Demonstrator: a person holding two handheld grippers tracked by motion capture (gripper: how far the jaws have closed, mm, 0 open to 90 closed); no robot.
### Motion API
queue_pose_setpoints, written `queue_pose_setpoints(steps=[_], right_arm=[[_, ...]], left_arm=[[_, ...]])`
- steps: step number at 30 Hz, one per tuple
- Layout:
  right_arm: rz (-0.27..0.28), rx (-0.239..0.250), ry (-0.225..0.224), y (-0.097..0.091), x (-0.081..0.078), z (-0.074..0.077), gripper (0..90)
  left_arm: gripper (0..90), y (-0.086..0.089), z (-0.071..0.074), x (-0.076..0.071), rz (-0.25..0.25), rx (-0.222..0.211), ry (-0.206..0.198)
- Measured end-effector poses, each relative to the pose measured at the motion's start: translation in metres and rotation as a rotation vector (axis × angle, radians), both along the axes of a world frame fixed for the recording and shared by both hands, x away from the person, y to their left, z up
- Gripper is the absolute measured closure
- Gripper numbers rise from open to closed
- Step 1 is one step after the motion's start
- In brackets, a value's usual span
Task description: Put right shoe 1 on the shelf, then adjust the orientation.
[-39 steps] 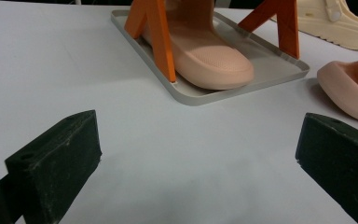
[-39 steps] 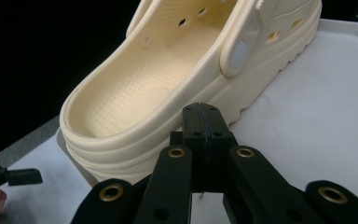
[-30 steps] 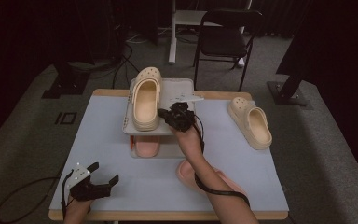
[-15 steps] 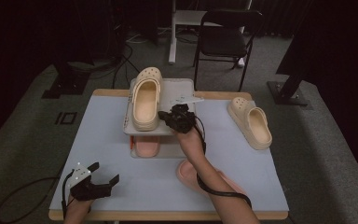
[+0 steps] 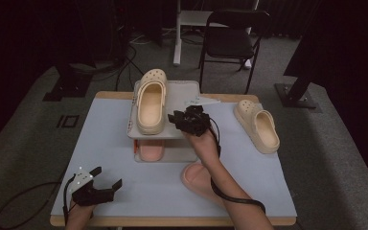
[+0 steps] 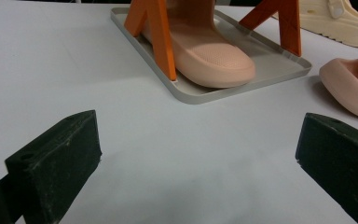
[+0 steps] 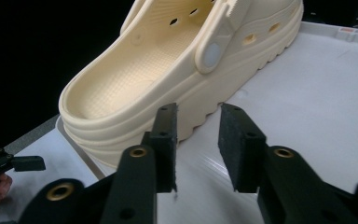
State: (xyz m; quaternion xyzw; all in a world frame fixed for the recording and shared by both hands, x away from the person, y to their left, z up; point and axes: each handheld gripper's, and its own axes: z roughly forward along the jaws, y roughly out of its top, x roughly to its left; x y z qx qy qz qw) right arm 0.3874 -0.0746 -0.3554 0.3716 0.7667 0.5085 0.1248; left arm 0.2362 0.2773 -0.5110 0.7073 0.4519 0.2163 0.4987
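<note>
1. Right gripper (image 5: pixel 184 118) jaws have just been opening: at frame centre, over the shelf top, they now stand part-open with bare tray between the pads, gripping nothing. Hand barely shifted from the earlier frames; clogs and rack unchanged.
2. Lower left: left gripper (image 5: pixel 106 178) rests at the table's (image 5: pixel 100 143) near edge, jaws spread wide, nothing between them. Left gripper view: blocky matte black pads (image 6: pixel 56 154), scuffed, over smooth pale blue-grey tabletop.
3. Centre left: cream clog (image 5: pixel 151 101) lies on the upper tray (image 5: pixel 184 93) of the two-tier rack, toe toward the top of the frame. Right gripper view: moulded foam look, ribbed sole edge, round vent holes, strap on a round rivet, pebbled footbed. The left pad (image 7: pixel 165 135) sits just beside its heel-side sole; touching or not, cannot tell.
4. Centre: pink slipper (image 5: pixel 150 149) on the lower tray (image 6: pixel 261 70), smooth with a dotted texture, between orange angled struts (image 6: pixel 161 37).
5. Centre bottom: second pink slipper (image 5: pixel 199 178) on the table, partly under the right forearm.
6. Right: second cream clog (image 5: pixel 258 125) on the table, well apart from the rack.
</note>
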Motion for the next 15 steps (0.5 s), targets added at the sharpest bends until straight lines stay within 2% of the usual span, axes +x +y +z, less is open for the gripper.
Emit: queue_pose_setpoints(steps=[7, 15], right_arm=[[0.017, 0.02, -0.021, -0.009, -0.007, 0.008, 52.8], [0.029, 0.029, -0.041, -0.027, -0.016, 0.018, 47.7]], left_arm=[[0.1, -0.002, 0.0, 0.0, -0.004, 0.001, -0.002], [0.1, 0.001, 0.0, 0.0, -0.004, 0.002, 0.0]])
